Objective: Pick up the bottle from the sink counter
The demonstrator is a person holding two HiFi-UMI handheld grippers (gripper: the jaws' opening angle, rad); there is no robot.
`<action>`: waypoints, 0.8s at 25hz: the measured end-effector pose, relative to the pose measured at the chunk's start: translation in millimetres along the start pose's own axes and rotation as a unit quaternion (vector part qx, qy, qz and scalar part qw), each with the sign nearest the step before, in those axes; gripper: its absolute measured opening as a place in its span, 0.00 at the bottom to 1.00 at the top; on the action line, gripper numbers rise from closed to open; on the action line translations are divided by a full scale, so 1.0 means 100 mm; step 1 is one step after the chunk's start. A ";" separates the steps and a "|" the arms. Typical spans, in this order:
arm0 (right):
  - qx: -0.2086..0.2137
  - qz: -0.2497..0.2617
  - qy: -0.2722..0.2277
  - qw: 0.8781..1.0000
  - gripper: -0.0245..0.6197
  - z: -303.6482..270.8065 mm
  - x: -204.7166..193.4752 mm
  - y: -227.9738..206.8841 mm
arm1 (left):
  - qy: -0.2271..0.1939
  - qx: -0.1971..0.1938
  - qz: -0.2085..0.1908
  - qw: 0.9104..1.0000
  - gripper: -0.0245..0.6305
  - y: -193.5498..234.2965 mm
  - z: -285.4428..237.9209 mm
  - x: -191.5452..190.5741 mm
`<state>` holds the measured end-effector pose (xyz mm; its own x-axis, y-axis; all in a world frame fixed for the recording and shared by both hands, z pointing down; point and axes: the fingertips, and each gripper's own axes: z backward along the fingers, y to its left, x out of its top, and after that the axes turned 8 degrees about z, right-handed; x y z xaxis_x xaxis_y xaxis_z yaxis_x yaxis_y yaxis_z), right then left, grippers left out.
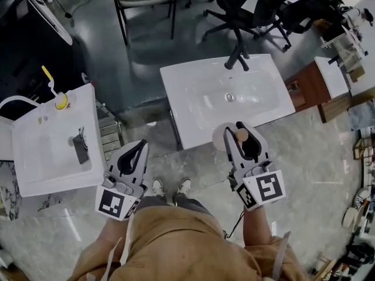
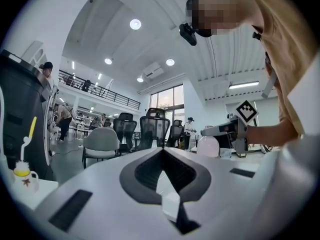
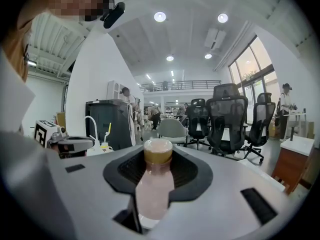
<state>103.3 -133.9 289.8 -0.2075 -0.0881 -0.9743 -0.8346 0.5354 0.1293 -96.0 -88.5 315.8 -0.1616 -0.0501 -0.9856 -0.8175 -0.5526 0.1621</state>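
The left gripper (image 1: 140,146) was held level in front of the person, pointing forward, its jaws closed together on nothing. The right gripper (image 1: 237,129), beside it and tipped slightly down, pointed at the counter's (image 1: 193,86) near edge, jaws partly open and clamped on the bottle (image 3: 154,186). The bottle lay lengthwise along the jaws, off the counter, cap toward the tips and away from the person.

Grey floor (image 1: 140,69), black office chairs (image 1: 246,7), ceiling spotlights (image 3: 160,17)
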 end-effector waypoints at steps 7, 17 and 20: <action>-0.015 -0.001 -0.008 1.000 0.24 0.14 0.11 -0.06 | -0.006 -0.003 -0.009 1.000 0.04 0.02 0.02 0.10; -0.029 0.013 -0.010 0.999 0.24 0.41 0.27 -0.08 | -0.022 -0.011 -0.015 1.000 0.04 0.02 0.07 0.29; -0.034 0.015 -0.005 0.999 0.24 0.50 0.28 -0.09 | -0.030 -0.011 -0.019 0.999 0.04 0.05 0.11 0.39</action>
<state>130.4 -99.4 252.1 -0.2279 -0.0648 -0.9715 -0.8611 0.4792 0.1700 -112.3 -84.3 278.7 -0.1634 0.0215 -0.9863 -0.8115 -0.5714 0.1220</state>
